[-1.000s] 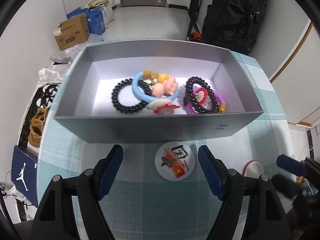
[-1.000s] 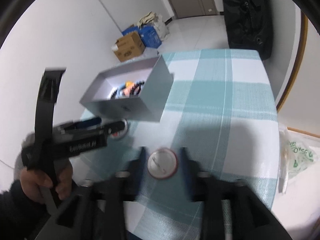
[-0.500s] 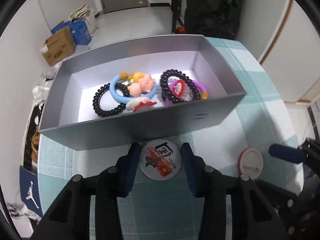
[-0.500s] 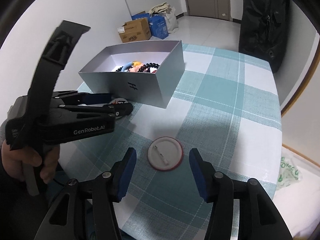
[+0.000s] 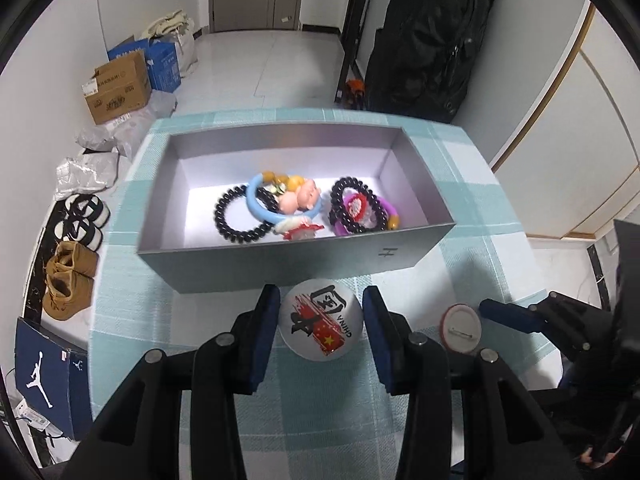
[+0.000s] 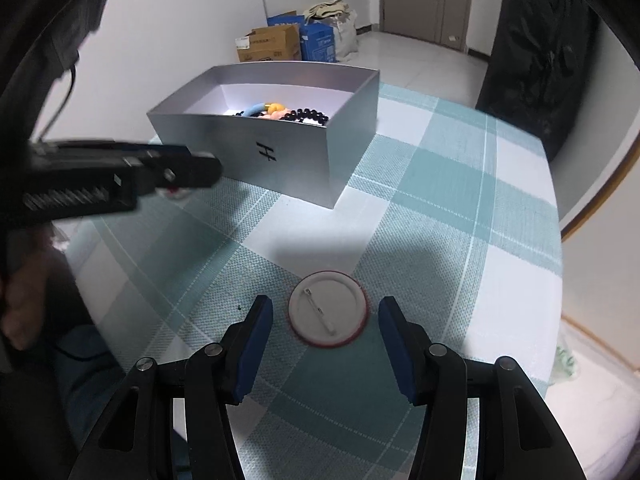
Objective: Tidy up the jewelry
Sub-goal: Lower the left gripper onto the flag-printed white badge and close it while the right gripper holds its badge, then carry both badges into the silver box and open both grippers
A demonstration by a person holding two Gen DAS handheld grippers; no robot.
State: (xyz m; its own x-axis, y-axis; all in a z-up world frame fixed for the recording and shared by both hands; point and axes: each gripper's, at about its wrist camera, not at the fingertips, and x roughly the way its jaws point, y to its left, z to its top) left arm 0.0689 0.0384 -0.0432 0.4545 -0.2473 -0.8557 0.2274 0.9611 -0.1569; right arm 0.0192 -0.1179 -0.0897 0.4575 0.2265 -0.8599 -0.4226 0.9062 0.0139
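Near the worktop's front edge, left gripper [image 5: 321, 322] jaws seemingly clench a badge [image 5: 321, 319] just short of the box [image 5: 280, 266]; right gripper [image 6: 326, 334] jaws, released, straddle another badge [image 6: 329, 309].

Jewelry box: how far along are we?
Done: bracelets and a doll charm lie in the grey box. In hand: the left claw is shut on the printed badge; the right claw straddles the face-down badge, open, not touching. Left: both badges into the box.
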